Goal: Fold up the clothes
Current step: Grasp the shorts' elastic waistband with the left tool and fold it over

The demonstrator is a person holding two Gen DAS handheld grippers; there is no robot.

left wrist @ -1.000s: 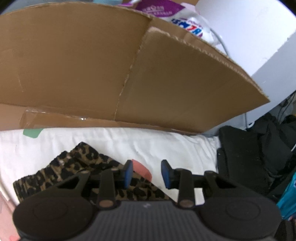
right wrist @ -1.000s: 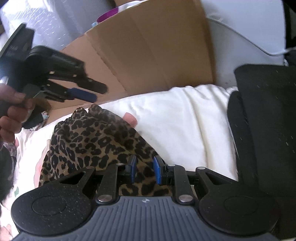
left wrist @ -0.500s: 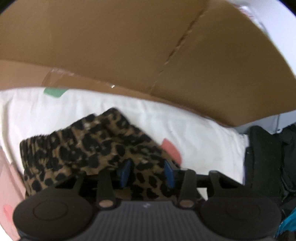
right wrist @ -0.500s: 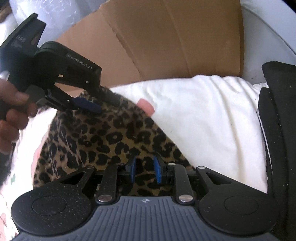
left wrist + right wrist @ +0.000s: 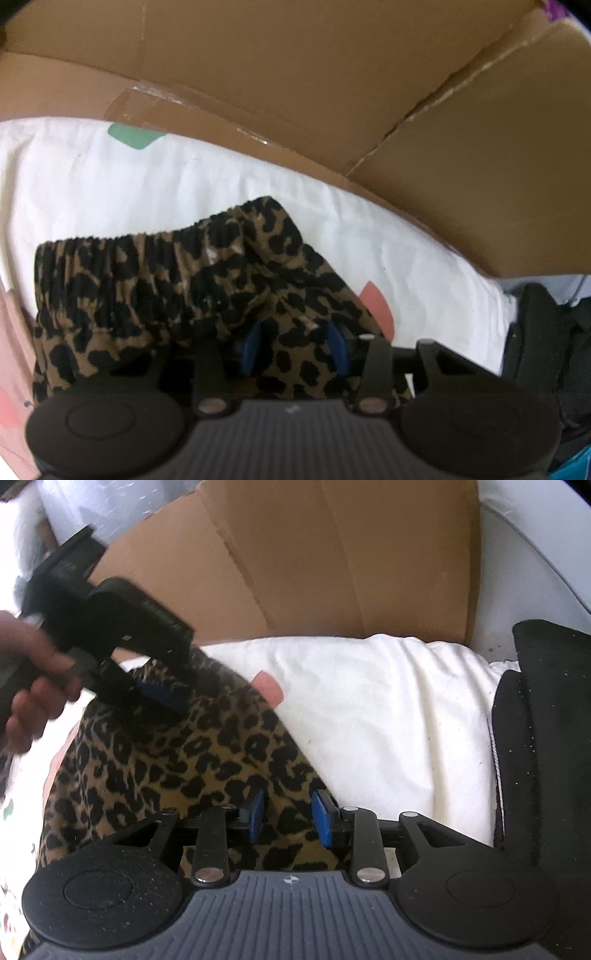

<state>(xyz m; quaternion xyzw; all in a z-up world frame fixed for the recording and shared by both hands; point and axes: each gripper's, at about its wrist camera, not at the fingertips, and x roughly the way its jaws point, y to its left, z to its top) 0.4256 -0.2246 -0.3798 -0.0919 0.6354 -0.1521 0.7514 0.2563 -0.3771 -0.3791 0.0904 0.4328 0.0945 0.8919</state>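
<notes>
A leopard-print garment [image 5: 147, 280] with a gathered elastic waistband lies bunched on a white sheet [image 5: 110, 184]. My left gripper [image 5: 293, 349] points steeply down over its near part. Its blue pads stand apart, with cloth lying between them and not pinched. The right wrist view shows that same left gripper [image 5: 177, 690], held by a hand [image 5: 33, 686], at the far edge of the garment [image 5: 166, 768]. My right gripper [image 5: 288, 816] sits over the garment's near corner. Its jaws are opening, and the cloth between them lies slack.
A large flattened cardboard box [image 5: 295, 92] stands along the far edge of the sheet [image 5: 388, 720]. Black clothing [image 5: 546, 738] is piled at the right edge. The sheet carries pink and green printed patches.
The left gripper has come down from above the sheet onto the garment, and its jaws have widened a little. The right gripper's jaws have spread apart from a narrow pinch on the cloth.
</notes>
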